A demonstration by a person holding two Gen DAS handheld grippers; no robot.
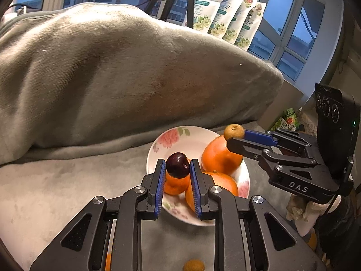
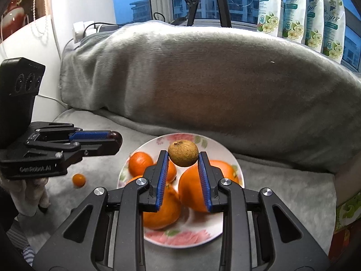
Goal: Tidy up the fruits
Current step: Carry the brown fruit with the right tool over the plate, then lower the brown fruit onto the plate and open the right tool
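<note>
A floral plate (image 1: 191, 135) on the grey blanket holds several oranges (image 1: 218, 158); it also shows in the right wrist view (image 2: 187, 237) with oranges (image 2: 196, 192). My left gripper (image 1: 177, 166) is shut on a dark red cherry (image 1: 177, 164) above the plate's left side; it shows in the right wrist view (image 2: 117, 142) at the left. My right gripper (image 2: 183, 158) is shut on a small brown longan (image 2: 183, 153) above the plate; in the left wrist view it (image 1: 234, 136) holds the longan (image 1: 234, 131) over the plate's right rim.
A small orange fruit (image 2: 79, 180) lies on the blanket left of the plate. Another longan (image 1: 194, 265) lies on the blanket near me. A big blanket-covered mound (image 1: 124, 67) rises behind the plate. Refill pouches (image 2: 300, 9) stand by the window.
</note>
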